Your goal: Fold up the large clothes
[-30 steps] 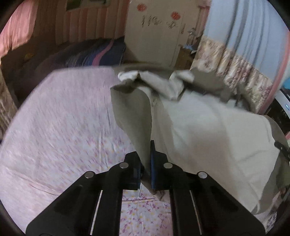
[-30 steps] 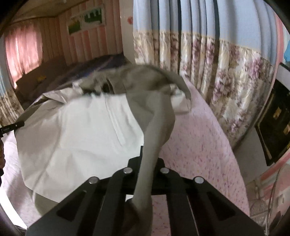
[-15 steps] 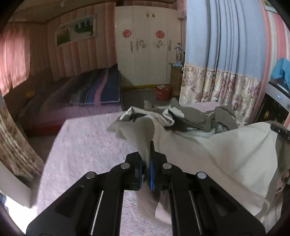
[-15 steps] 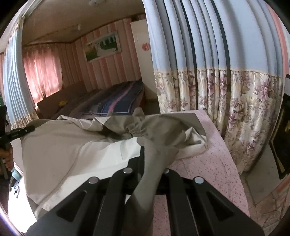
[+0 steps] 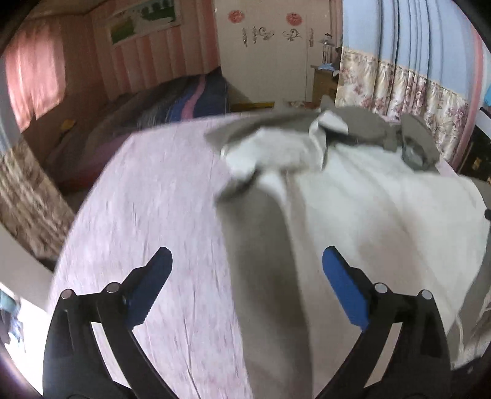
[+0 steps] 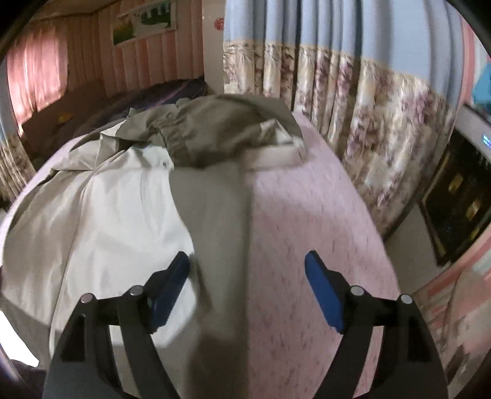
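Both grippers, left gripper (image 5: 247, 285) and right gripper (image 6: 247, 288), jaws opening, gripping nothing; khaki jacket (image 6: 129, 221) spread lining-up on pink bed (image 5: 147, 196), hem strip lying between the jaws; top bunched, folding barely begun.

A pink sheet (image 5: 147, 190) covers the near bed. At ten o'clock lies a second bed with a striped blanket (image 5: 190, 98). A white wardrobe (image 5: 264, 52) stands at twelve, floral curtains (image 6: 353, 101) at two, a landscape picture (image 6: 144, 21) at eleven.

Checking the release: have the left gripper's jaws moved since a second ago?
Yes. The left gripper was clamped on the garment; its jaws are opening, blue pads apart, cloth lying loose between them.
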A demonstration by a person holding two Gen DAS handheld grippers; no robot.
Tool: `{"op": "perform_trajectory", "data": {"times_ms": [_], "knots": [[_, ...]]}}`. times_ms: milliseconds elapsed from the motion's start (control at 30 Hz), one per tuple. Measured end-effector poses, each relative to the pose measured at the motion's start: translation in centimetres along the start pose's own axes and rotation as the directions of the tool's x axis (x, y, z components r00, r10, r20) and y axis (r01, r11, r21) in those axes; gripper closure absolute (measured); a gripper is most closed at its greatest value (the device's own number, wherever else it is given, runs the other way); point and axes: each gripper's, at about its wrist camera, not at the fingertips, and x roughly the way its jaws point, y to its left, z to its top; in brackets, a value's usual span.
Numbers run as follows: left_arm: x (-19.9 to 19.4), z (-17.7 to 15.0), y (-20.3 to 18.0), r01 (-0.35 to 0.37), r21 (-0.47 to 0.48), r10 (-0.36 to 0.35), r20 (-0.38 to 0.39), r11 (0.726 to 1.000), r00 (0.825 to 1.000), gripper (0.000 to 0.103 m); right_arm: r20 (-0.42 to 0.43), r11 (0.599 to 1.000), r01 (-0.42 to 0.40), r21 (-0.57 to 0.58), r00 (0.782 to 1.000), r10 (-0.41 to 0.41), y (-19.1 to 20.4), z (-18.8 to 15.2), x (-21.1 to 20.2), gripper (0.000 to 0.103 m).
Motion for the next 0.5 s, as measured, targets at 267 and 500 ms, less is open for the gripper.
{"op": "perform_trajectory", "data": {"times_ms": [267, 500], "knots": [[-4.2, -10.2, 0.8, 0.077, -0.074, -0.081, -0.052, 0.994, 0.995, 0.003, 0.006, 0.999, -0.036, 0.035, 0.999, 0.035, -1.3, -4.8, -3.9, 0.025], [-2.8, -13.7, -2.7, 0.185, -0.059, -0.190, -0.110, 0.981, 0.975, 0.008, -0.099, 0.997, -0.072, -0.021, 0.993, 0.070, 0.6, -7.4, -2.8, 0.056]]}}
